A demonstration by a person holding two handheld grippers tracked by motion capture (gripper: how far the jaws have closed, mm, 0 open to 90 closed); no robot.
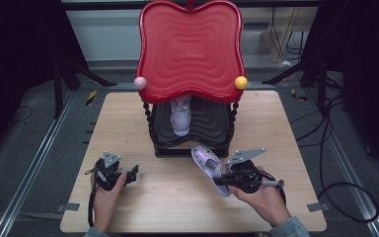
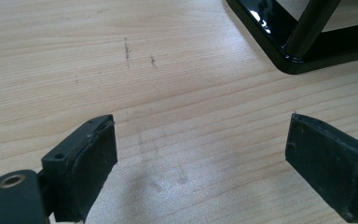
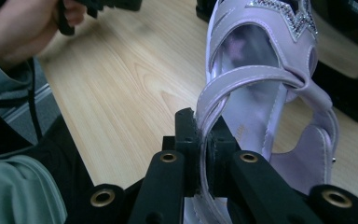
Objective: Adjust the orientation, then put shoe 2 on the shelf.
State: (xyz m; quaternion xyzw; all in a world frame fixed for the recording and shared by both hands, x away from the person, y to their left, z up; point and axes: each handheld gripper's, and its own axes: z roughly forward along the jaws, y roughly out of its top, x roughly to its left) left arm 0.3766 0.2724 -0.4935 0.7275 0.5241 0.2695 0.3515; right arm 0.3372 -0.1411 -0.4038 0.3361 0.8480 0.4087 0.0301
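A: Sandal point(image 1: 210, 167) in high view lies near the front of the tabletop point(image 1: 143, 207), just ahead of the black-based shelf rack point(image 1: 190, 148). Right gripper point(image 1: 221, 180) has it by the heel end; its mate point(image 1: 181, 117) sits on the lower shelf. Step looks like placing the 2nd shoe

B: Which way's it pointing?

A: Long axis diagonal, toe up-left twd the rack, heel down-right at the hand. Left gripper point(image 1: 134, 174) idle, well apart

B: Left gripper view?

A: Fingers point(image 2: 91, 170) wide open over bare wood, nothing btwn them, rack corner point(image 2: 289, 56) ahead

B: Right gripper view?

A: Fingers point(image 3: 186, 135) clamped tight on a thin lilac strap point(image 3: 209, 116), toe away from the cam. Next move prob needs a lift, swing parallel to its mate, slide under the red top tray point(image 1: 190, 47)
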